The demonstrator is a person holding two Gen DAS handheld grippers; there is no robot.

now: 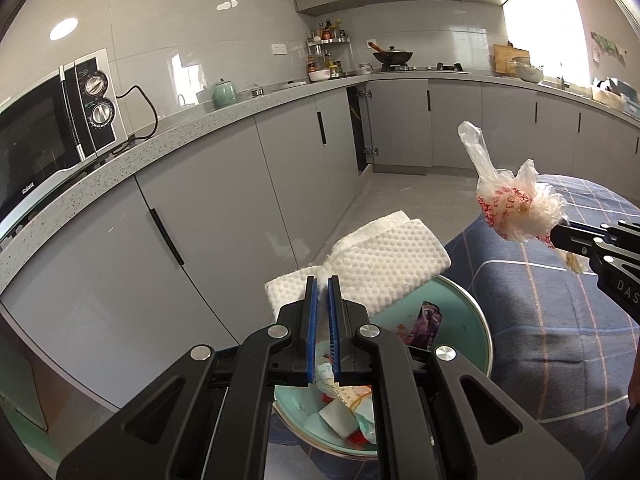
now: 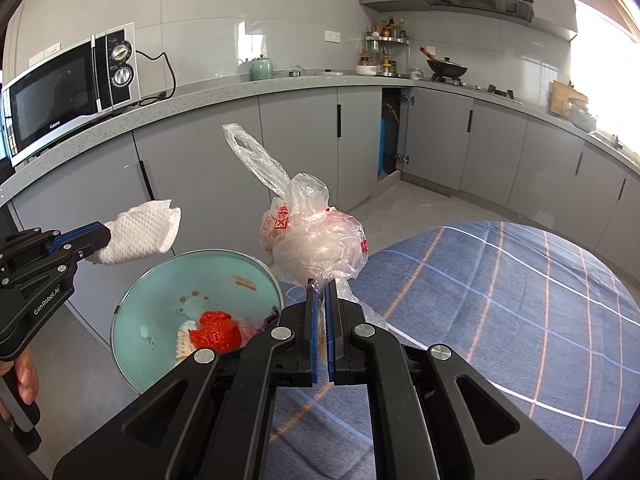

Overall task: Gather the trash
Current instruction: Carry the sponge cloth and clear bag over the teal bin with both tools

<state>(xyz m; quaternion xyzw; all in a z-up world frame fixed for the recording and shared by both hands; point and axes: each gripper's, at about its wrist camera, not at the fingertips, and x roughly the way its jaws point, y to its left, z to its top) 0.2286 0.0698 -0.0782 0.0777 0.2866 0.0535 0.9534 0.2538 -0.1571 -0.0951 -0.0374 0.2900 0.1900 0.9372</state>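
My left gripper (image 1: pixel 322 280) is shut on a folded white paper towel (image 1: pixel 372 264), held in the air above a teal bowl (image 1: pixel 476 320). The right wrist view shows that towel (image 2: pixel 138 236) sticking out of the left gripper (image 2: pixel 105 236) over the bowl (image 2: pixel 160 292). In the bowl lie wrappers, a red crumpled piece (image 2: pixel 216 332) and other scraps. My right gripper (image 2: pixel 321 286) is shut on a crumpled clear plastic bag with red print (image 2: pixel 316 244), lifted above the table. In the left wrist view the bag (image 1: pixel 516 208) hangs at the right gripper (image 1: pixel 556 232).
The bowl stands at the edge of a table with a blue checked cloth (image 2: pixel 500 300). Grey kitchen cabinets (image 1: pixel 224 184) run behind, with a microwave (image 1: pixel 48 120) on the counter, a green kettle (image 2: pixel 262 68) and a wok (image 2: pixel 446 66). One corner cabinet door (image 2: pixel 390 136) stands open. A hand (image 2: pixel 24 376) holds the left gripper's handle.
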